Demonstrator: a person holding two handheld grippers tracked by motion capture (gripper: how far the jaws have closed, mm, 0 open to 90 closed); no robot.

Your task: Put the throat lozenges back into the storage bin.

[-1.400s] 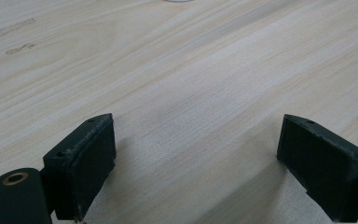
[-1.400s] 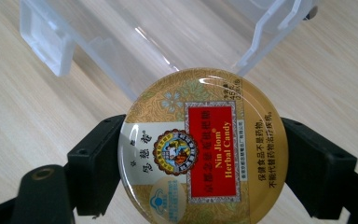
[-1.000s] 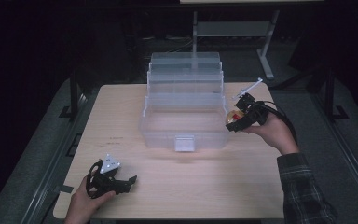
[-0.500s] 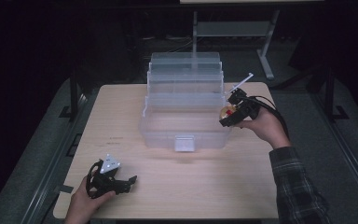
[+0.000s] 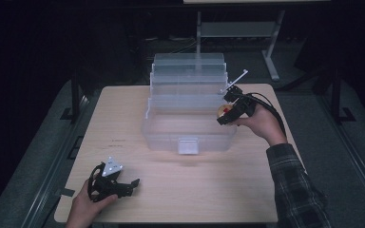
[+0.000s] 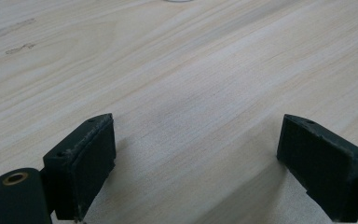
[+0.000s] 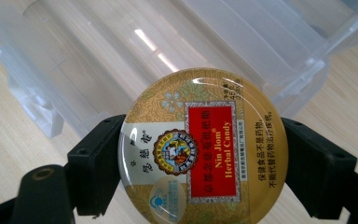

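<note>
A: Item one: candy tin (image 7: 203, 149), round, gold lid with a red label. Where do we log it?

B: Clamped across its rim between the jaws of the right gripper (image 5: 229, 109), right of centre in the high view, touching or just over the right edge of the clear organiser box (image 5: 188, 114).

A: Handling note?

B: We judge the step to be stowing the tin. We keep the lid level, carry it fully over the open bottom tray before lowering, and part the jaws only once it rests on the floor of the tray, since the smooth rim could slip.

A: Second tool?

B: Left gripper (image 5: 110, 181), lower left, resting on the table (image 5: 204, 190), jaws apart with bare wood between them.

A: Counts?

B: One tin, one box with stepped tiers, two grippers, one table.
</note>
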